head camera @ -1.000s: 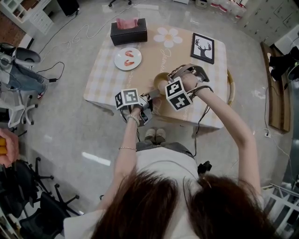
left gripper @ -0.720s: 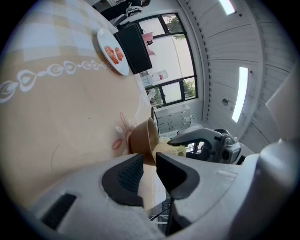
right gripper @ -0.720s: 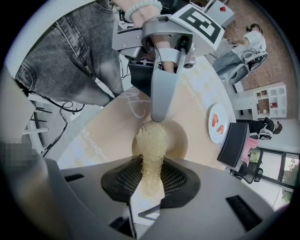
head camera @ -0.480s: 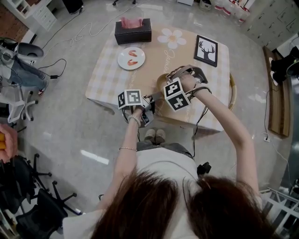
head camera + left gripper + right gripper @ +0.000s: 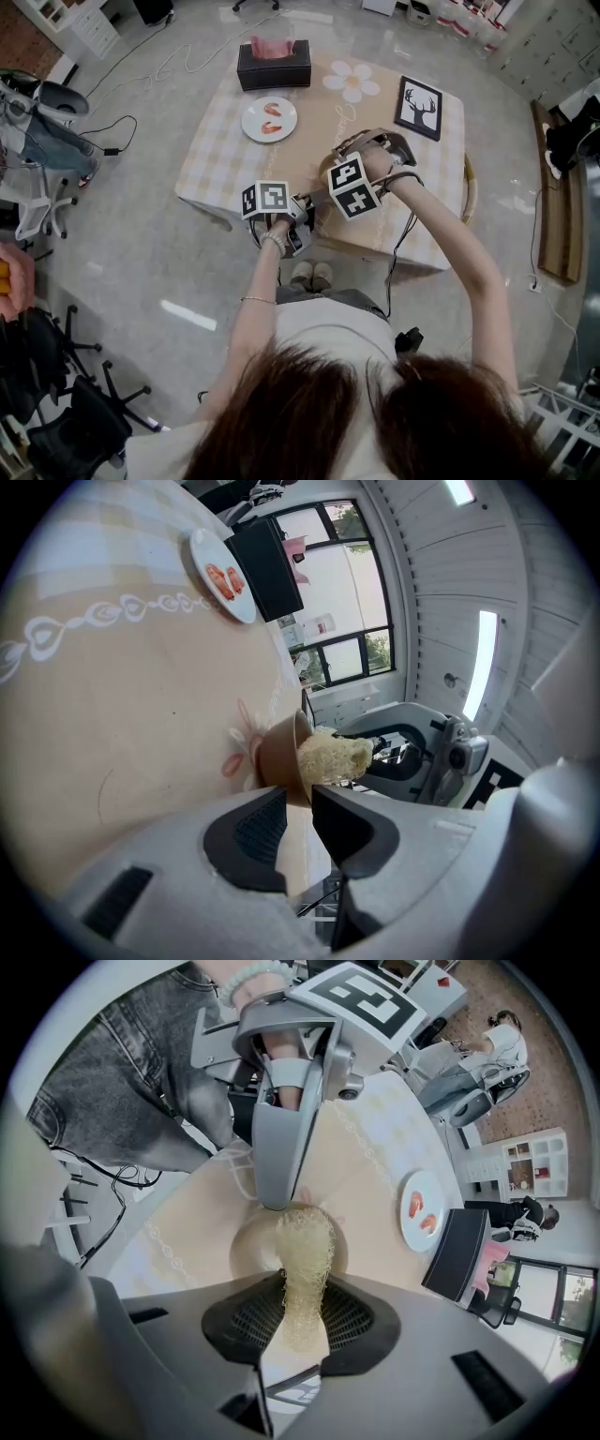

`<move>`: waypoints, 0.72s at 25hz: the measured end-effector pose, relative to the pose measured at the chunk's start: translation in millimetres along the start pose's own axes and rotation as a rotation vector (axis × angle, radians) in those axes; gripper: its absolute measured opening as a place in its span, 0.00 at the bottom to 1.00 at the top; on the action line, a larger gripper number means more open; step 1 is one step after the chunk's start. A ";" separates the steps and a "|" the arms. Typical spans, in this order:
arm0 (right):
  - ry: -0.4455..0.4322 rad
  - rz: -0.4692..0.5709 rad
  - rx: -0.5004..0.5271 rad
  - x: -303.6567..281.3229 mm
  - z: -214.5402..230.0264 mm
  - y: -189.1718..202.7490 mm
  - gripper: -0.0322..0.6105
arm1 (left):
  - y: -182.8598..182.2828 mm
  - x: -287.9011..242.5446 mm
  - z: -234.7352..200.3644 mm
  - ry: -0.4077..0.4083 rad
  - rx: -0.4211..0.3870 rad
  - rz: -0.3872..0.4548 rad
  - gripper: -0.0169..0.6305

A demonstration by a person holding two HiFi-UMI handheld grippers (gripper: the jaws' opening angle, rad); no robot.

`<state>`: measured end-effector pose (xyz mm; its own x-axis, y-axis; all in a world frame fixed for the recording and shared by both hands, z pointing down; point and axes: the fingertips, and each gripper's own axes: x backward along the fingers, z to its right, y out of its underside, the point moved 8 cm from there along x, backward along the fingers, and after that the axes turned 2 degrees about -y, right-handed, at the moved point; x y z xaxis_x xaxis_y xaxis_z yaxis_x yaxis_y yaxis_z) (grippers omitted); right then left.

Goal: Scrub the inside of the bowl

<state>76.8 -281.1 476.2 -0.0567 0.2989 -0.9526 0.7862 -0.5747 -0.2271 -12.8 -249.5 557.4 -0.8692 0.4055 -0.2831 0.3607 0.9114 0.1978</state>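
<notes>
1. The table (image 5: 220,150) wears a pale checked cloth with a plain tan panel. Both claws meet over its near edge.
2. The left claw (image 5: 298,803) is closed on the rim of a small brown bowl (image 5: 278,754). The thin wall of the bowl runs down between the two dark pads, which sit almost together.
3. The bowl stands on the tan part of the cloth, close to the near edge of the table and just beside a faint pink flower print.
4. The right claw (image 5: 300,1321) is clamped shut on a pale yellow mesh scrubber (image 5: 305,1251). The upper part of the scrubber is pinched flat between the ribbed pads.
5. The free end of the scrubber hangs past the pads and reaches down into the bowl, pressing against the inside near the far wall.
6. In the right gripper view, the left claw comes in from the far side of the bowl and pinches the rim there, right beside the scrubber.
7. In the head view the right claw sits above the bowl and hides most of it, with the left claw just to its left.
8. Further back on the table, well apart from the bowl, is a white plate (image 5: 269,119) holding two small pink and orange pieces.
9. Behind the plate, at the far edge, stands a dark tissue box (image 5: 273,66) with a pink tissue sticking up.
10. To the right of the box is a white daisy shape (image 5: 353,81), and right of that lies a black framed picture (image 5: 419,106) of a deer head.
</notes>
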 end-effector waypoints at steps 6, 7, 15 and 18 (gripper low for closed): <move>0.007 -0.003 -0.005 -1.9 10.8 4.1 0.20 | -1.7 0.6 1.1 -0.005 -0.008 -0.006 0.16; 0.008 -0.005 -0.005 -2.1 12.4 4.8 0.20 | -2.4 1.1 1.4 -0.006 -0.010 -0.005 0.16; 0.019 -0.019 -0.011 -3.3 21.5 10.1 0.20 | -4.5 -0.7 2.1 -0.013 -0.022 -0.011 0.16; 0.026 -0.028 -0.023 -4.5 24.6 15.4 0.20 | -4.6 -2.4 3.1 -0.015 -0.026 -0.019 0.16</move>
<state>74.0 -310.0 472.0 -0.0630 0.3342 -0.9404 0.7985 -0.5484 -0.2484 -11.4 -254.5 554.2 -0.8705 0.3896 -0.3007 0.3356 0.9168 0.2165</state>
